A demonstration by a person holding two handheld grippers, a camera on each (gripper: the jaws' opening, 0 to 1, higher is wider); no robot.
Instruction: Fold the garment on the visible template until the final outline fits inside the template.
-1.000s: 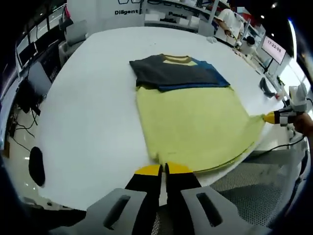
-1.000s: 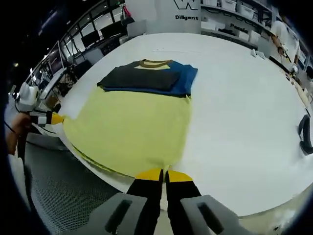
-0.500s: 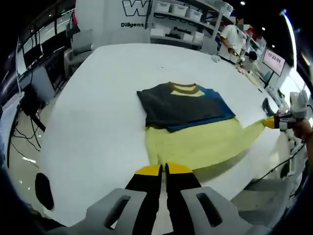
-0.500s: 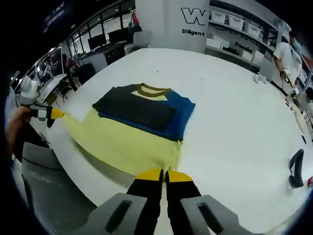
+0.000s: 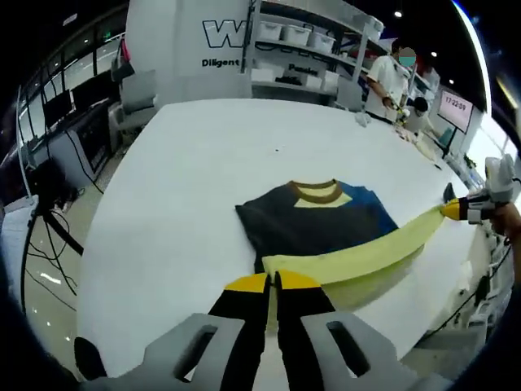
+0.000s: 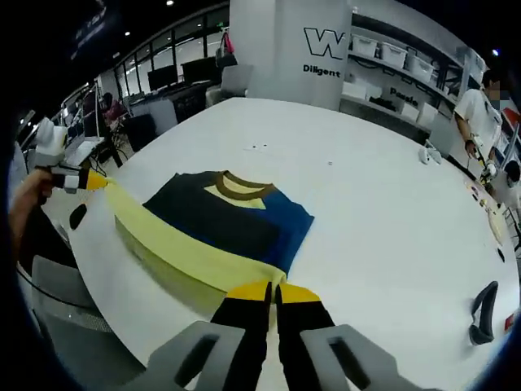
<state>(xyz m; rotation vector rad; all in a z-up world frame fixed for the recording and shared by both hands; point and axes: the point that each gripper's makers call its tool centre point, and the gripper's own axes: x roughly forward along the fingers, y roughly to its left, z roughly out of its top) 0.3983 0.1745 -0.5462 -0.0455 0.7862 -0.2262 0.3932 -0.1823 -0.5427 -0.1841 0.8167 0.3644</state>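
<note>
Both claws had the yellow hem up off the white worktop [image 5: 163, 187], so the bottom fold looked to be in mid-flight. The T-shirt [image 5: 321, 224] lay near the worktop's front edge, collar [image 5: 319, 192] pointing away from the person. Its dark and blue sleeves were already folded in across the chest, so the side folds seemed done. What remained, by the look of it, was to carry the hem over toward the collar, lay it flat, and check the outline. No template outline could be made out on the worktop, so how well it fit could not be judged.

The left claw [image 5: 273, 282] had its jaws pressed together on one hem corner, the yellow cloth starting right at its tips. In the right gripper view, the right claw [image 6: 273, 291] was likewise clamped on the other hem corner. Between them the hem [image 6: 175, 248] stretched as a taut yellow band, raised above and across the lower part of the T-shirt [image 6: 232, 216]. The folded chest and collar [image 6: 243, 186] sat just beyond the band.
</note>
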